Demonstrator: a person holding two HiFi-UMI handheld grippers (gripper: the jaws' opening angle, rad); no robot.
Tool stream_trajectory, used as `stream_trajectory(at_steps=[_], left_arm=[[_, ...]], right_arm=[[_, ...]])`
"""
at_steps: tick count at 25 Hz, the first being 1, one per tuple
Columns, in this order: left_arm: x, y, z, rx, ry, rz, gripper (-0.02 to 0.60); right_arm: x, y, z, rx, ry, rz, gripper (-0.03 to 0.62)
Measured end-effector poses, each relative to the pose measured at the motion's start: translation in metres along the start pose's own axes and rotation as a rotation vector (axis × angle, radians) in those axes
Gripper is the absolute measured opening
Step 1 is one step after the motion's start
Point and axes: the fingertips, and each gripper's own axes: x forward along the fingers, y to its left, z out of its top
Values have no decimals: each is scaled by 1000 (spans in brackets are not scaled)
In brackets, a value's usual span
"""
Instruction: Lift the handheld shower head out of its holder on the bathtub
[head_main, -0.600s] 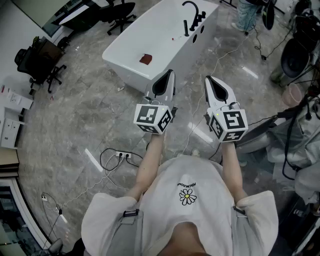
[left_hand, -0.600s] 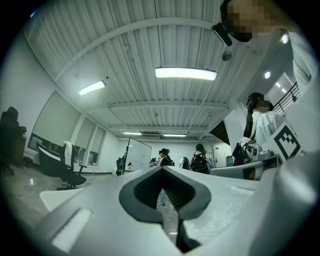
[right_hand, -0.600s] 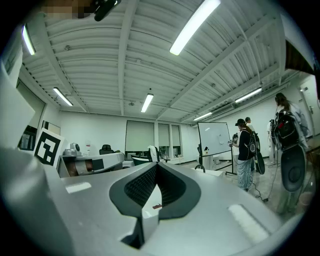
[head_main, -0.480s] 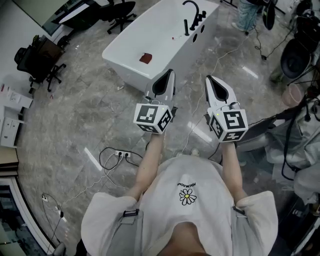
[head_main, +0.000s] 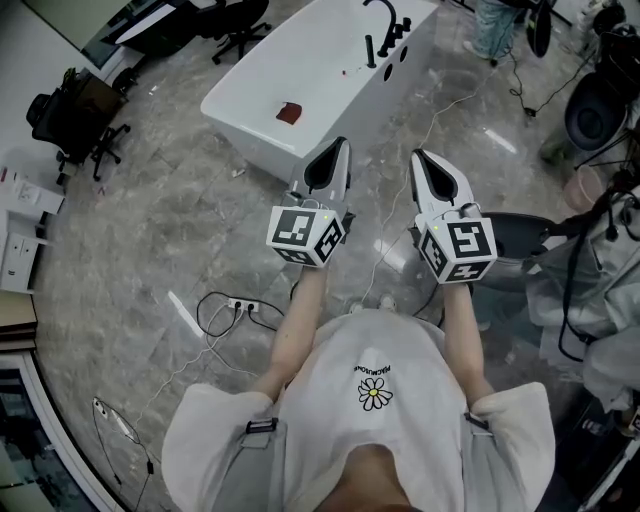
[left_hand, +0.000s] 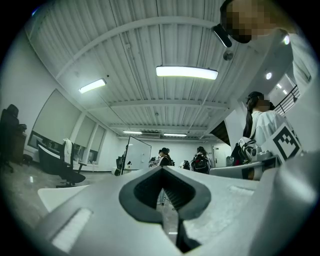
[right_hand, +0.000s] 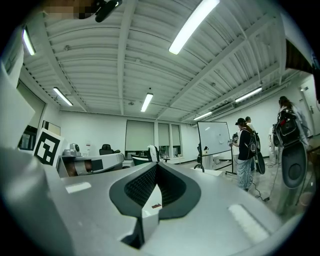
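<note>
At the far left of the head view, black office chairs (head_main: 78, 112) stand on the grey marble floor (head_main: 150, 220). A white power strip (head_main: 245, 308) lies on the floor nearer to us.

The white bathtub (head_main: 255, 85) sits at top centre. A small red item (head_main: 289, 112) lies inside it.

We hold the left gripper (head_main: 338, 150) out in front, pointed toward the tub, with its marker cube (head_main: 306, 236) facing the camera. In the left gripper view, its 2 jaws are pressed together at the tips and nothing sits in the pad recess.

The handheld shower head (head_main: 370, 48) is a thin black upright piece on the tub's far rim, just beside the curved black faucet (head_main: 384, 18). Its holder is too small to make out. Both grippers are well apart from it.

The right gripper (head_main: 420, 160) is level with the left, its marker cube (head_main: 458, 250) also facing up. In the right gripper view, its 2 jaws likewise meet at the tips and grip nothing.

A person's legs (head_main: 490, 28) show at top right.
</note>
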Motion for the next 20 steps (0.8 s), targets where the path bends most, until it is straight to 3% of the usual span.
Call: stream_trajectory(at_steps=[12, 20], left_arm=[[26, 3, -22, 39, 4, 37, 1], [71, 46, -45, -2, 18, 21, 1]], right_arm=[[23, -42, -23, 134, 8, 72, 26], [75, -70, -51, 140, 58, 22, 26]])
